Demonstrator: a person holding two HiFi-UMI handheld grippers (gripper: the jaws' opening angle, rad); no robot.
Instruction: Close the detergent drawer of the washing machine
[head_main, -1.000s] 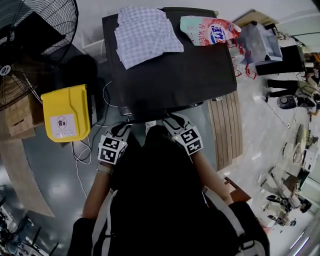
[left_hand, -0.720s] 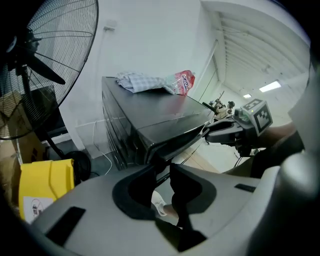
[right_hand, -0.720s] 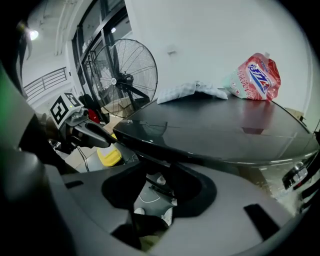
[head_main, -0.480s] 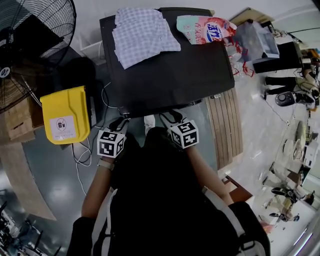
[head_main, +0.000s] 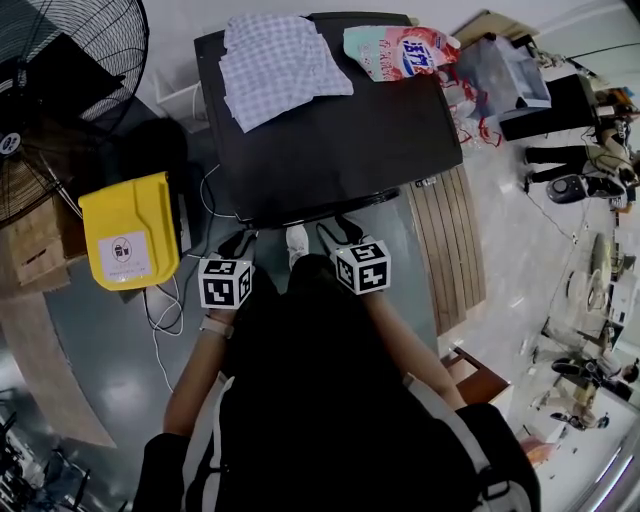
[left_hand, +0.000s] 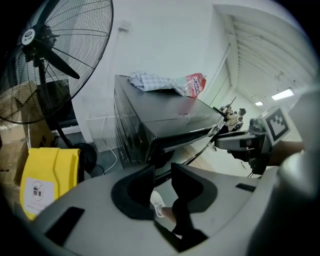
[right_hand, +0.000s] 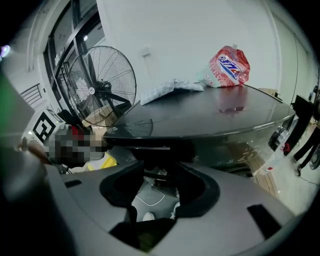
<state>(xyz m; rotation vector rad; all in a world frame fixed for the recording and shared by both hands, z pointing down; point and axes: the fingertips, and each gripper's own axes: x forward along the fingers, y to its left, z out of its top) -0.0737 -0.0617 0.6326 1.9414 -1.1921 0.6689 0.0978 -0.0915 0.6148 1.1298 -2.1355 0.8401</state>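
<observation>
The black washing machine stands right in front of me, with a checked cloth and a red-and-white detergent pouch on its lid. My left gripper and right gripper hang side by side just short of its front top edge. The left gripper has its jaws opening, with only the floor and a white shoe in the gap. The right gripper is opening wide, empty, below the machine's dark front lip. I cannot make out the detergent drawer itself.
A yellow bin and a white cable lie on the floor to the left. A big standing fan is behind them. A slatted wooden board lies to the machine's right. My white shoe is between the grippers.
Both marker cubes have rolled to sit squarer to the camera. The grippers stay close to the machine's front edge, slightly nearer each other.
</observation>
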